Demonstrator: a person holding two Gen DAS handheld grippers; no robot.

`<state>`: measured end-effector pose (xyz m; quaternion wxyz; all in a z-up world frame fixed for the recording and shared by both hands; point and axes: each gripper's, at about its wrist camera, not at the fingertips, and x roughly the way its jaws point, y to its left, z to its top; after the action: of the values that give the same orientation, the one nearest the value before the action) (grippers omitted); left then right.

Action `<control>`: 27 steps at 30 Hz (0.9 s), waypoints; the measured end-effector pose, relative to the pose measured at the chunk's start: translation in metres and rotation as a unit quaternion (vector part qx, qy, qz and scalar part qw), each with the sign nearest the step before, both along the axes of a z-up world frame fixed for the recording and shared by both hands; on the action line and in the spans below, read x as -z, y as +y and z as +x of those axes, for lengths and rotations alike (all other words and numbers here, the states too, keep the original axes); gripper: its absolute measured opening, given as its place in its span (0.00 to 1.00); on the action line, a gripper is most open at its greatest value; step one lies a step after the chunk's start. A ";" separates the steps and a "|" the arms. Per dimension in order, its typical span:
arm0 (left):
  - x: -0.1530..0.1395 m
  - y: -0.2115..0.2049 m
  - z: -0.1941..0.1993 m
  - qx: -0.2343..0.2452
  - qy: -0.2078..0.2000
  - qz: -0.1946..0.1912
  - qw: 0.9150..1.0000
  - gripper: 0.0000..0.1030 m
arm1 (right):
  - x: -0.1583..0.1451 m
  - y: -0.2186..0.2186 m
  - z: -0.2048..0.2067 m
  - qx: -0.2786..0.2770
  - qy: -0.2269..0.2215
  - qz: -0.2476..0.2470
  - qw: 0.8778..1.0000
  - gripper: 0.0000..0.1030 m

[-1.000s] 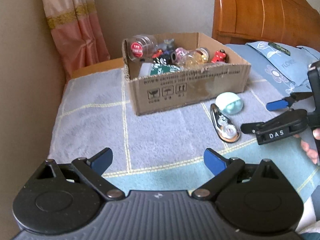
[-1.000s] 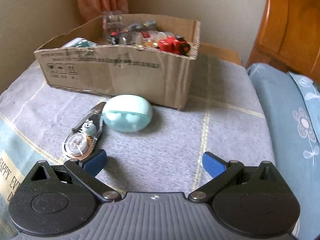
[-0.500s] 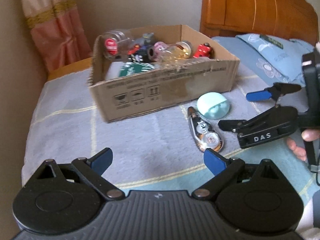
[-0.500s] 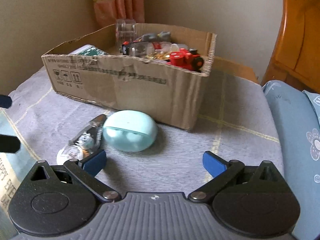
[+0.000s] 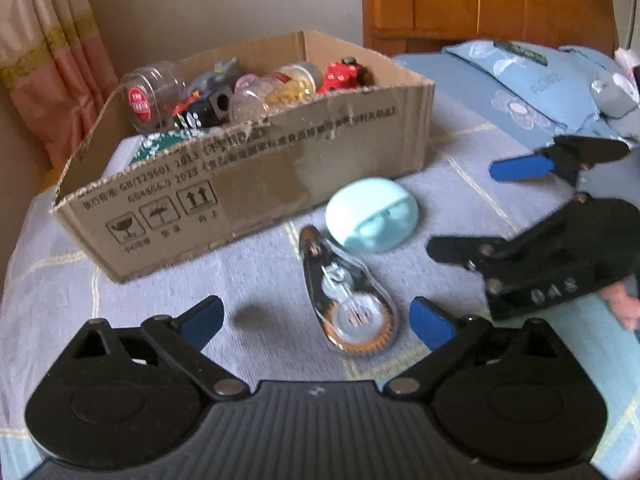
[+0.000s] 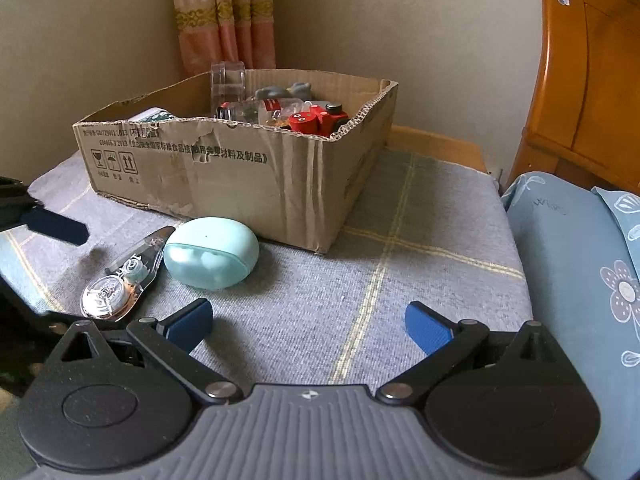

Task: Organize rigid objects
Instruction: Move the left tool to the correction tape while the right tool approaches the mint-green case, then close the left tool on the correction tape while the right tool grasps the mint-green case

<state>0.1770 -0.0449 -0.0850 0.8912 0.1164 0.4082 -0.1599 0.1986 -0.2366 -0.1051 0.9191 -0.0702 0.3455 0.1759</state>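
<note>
left gripper point(image 5: 316, 316): jaws spread wide, nothing held | correction tape dispenser point(image 5: 347, 308) lies on bed between jaws, long axis pointing away toward cardboard box point(image 5: 248, 176), touching mint earbud case point(image 5: 370, 216) | right gripper point(image 6: 308, 322): jaws wide, empty, dispenser off to left | left judged nearer.

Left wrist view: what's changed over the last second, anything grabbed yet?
Nothing grabbed. The left gripper has closed in on the correction tape, now lying between its open fingers; the right gripper edged forward, open. Tape, mint case and cardboard box haven't moved.
</note>
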 end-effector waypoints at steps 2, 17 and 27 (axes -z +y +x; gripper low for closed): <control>0.000 0.005 0.003 -0.008 0.003 -0.005 1.000 0.97 | -0.001 -0.002 -0.003 0.001 0.001 0.000 1.000 1.00; 0.005 0.079 0.008 -0.096 0.004 -0.042 0.995 0.97 | -0.003 0.036 -0.003 -0.002 0.022 -0.011 1.000 1.00; 0.007 0.103 0.020 -0.129 0.002 -0.040 0.991 0.98 | -0.004 0.065 0.011 0.012 0.022 -0.012 1.000 1.00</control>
<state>0.1974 0.0580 -0.0923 0.9077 0.0263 0.4146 -0.0599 0.2096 -0.1714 -0.1013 0.9125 -0.0730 0.3685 0.1619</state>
